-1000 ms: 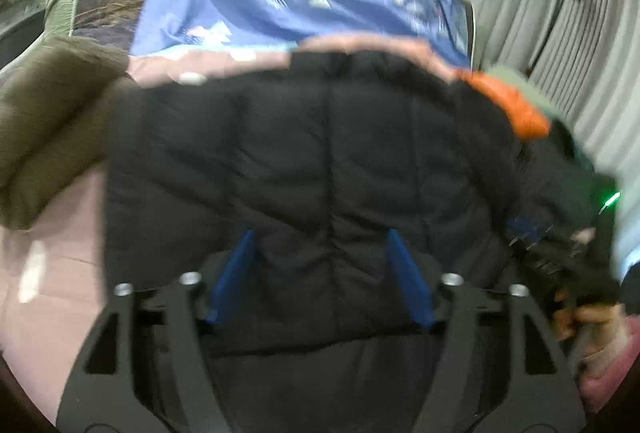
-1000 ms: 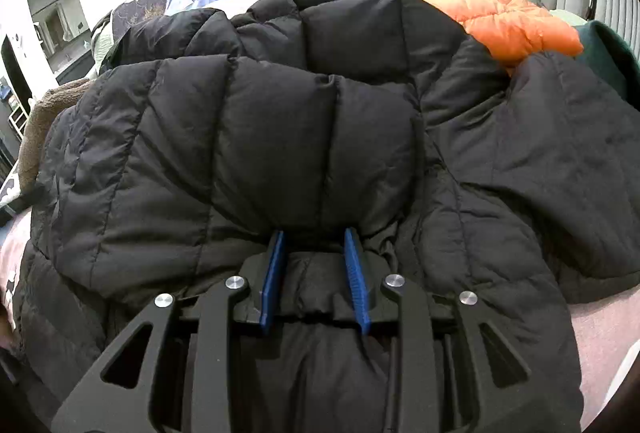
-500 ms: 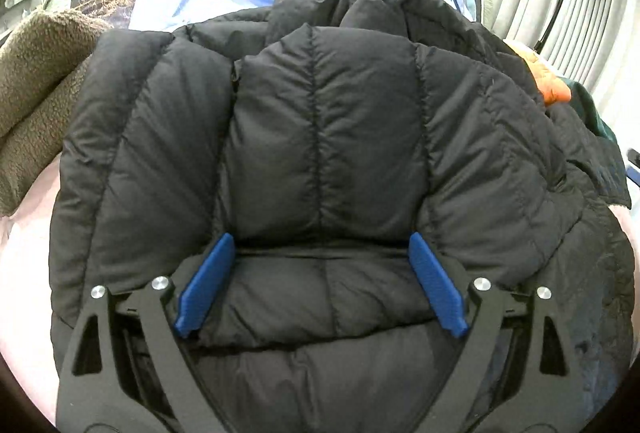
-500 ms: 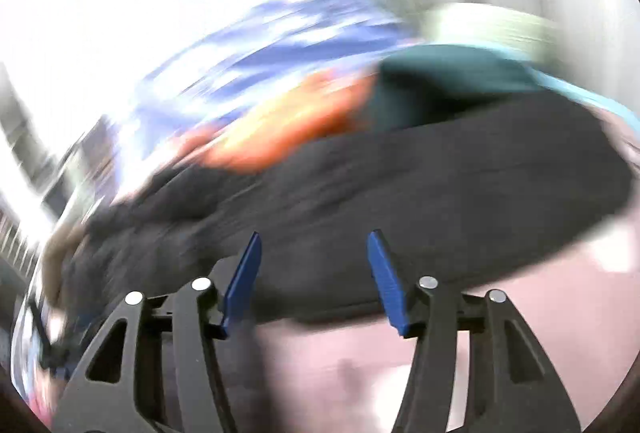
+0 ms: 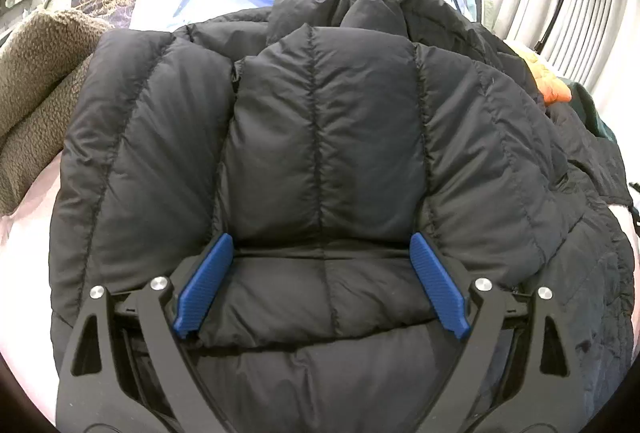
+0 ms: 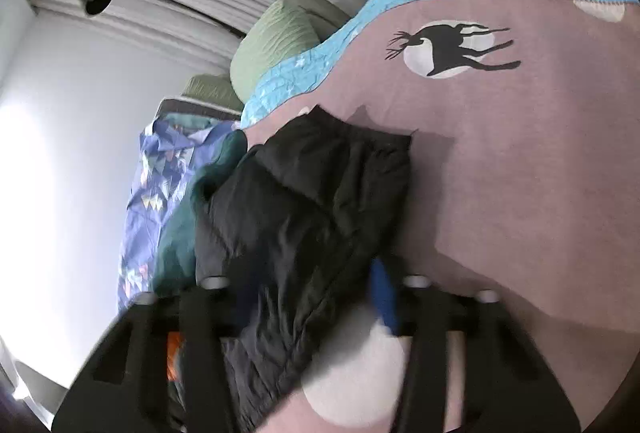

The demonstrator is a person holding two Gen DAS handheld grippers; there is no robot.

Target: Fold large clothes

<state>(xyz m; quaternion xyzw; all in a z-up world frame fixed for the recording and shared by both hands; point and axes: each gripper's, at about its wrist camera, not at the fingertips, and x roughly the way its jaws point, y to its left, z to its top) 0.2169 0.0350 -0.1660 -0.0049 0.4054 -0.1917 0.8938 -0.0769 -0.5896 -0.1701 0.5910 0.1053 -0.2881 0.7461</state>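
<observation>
The black puffer jacket [image 5: 320, 137] is straddled by the widely spread left gripper [image 5: 322, 285]. A jacket fold crosses the blurred right gripper [image 6: 312, 301]; its grip cannot be told.

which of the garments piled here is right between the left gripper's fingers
The black puffer jacket, spread between the open left gripper. The orange jacket and brown fleece lie off to the sides.

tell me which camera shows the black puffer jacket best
The left wrist view: the black puffer jacket fills the frame, sharp, folded, with the open left gripper over its near edge. The right wrist view shows only a blurred, tilted portion on the pink bedspread.
</observation>
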